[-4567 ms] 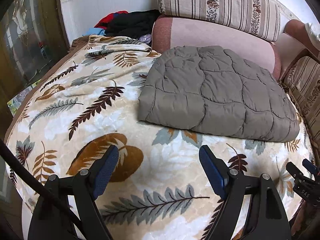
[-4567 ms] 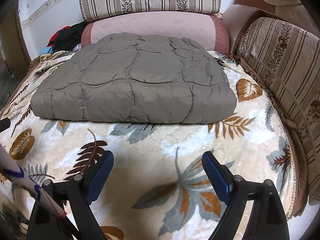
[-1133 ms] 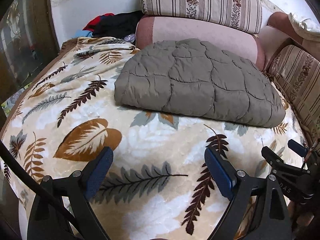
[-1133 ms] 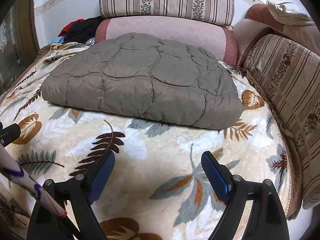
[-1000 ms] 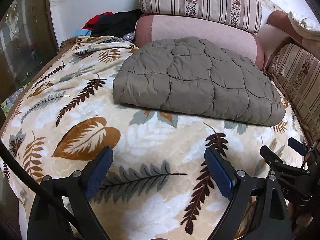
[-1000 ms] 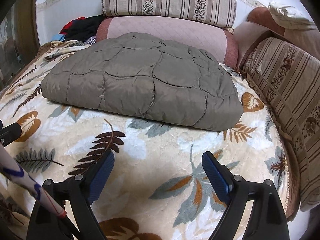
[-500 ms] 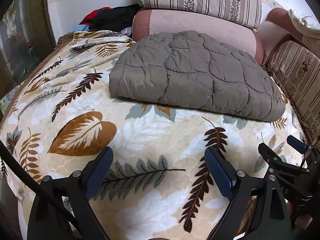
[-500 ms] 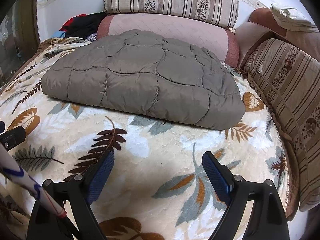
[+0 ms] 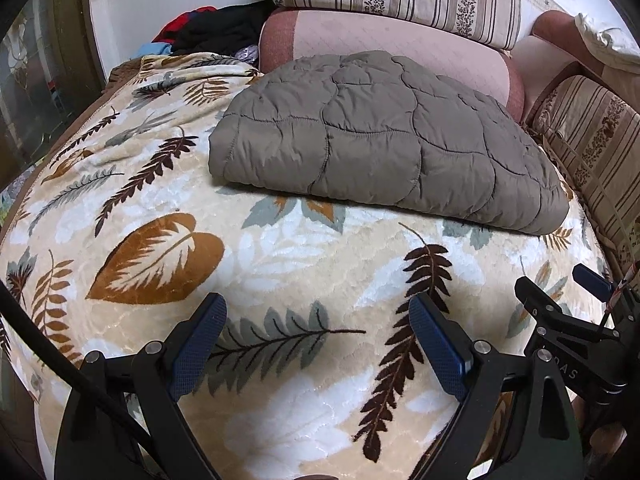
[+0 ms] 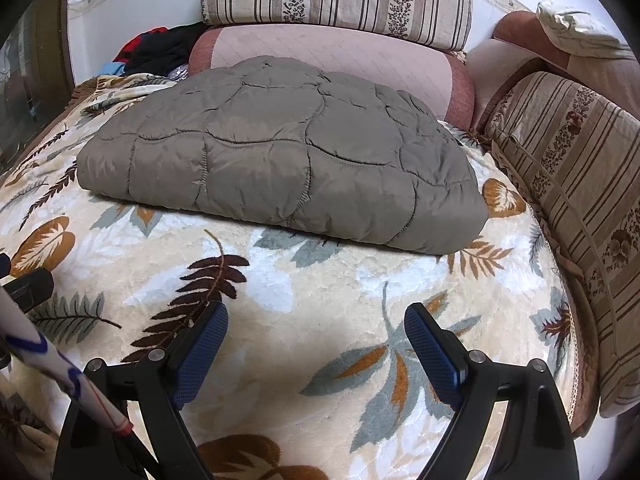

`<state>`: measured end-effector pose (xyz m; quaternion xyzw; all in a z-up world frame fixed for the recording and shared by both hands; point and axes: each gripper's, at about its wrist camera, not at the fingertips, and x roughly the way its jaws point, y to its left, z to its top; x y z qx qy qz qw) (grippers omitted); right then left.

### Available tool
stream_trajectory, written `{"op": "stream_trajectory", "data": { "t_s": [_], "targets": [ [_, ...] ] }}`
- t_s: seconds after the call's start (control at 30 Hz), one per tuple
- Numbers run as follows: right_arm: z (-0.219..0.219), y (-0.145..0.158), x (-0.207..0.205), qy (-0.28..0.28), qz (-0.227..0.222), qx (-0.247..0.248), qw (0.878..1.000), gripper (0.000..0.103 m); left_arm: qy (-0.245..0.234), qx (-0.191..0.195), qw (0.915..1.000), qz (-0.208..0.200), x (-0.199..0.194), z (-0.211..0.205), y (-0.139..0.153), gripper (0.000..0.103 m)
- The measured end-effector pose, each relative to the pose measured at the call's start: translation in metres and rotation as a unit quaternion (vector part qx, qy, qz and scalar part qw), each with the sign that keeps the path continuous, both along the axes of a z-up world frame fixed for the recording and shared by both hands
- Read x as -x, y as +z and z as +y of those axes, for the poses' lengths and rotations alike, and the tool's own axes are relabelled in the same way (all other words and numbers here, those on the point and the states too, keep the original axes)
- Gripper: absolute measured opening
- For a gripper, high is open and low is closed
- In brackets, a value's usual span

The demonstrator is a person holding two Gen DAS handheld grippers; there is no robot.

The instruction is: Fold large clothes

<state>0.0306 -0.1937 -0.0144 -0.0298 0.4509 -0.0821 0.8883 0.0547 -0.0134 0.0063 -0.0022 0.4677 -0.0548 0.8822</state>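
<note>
Left wrist view: the folded jacket (image 9: 380, 140) lies as before on the blanket (image 9: 280, 264); my left tongs (image 9: 316, 340) and right tongs (image 10: 316, 340) stay spread, empty.

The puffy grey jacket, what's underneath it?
The folded grey jacket lies on a leafy cream blanket that spreads out around it. What the blanket looks like right under the jacket is covered.

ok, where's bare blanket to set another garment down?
Free: leaf-print blanket between both open tongs and the folded grey jacket, plus the strip left of the jacket. Crowded: far corner holds a clothes pile; cushions hem the back and right.
</note>
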Motion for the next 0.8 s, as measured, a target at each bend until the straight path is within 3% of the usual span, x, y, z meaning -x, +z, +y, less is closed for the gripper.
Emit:
{"op": "stream_trajectory", "data": {
  "t_s": [0.8],
  "targets": [
    [0.000, -0.011, -0.002, -0.012, 0.016, 0.011, 1.000, 0.093, 0.009, 0.011, 0.9997, 0.018, -0.002, 0.003, -0.009, 0.092]
  ]
}}
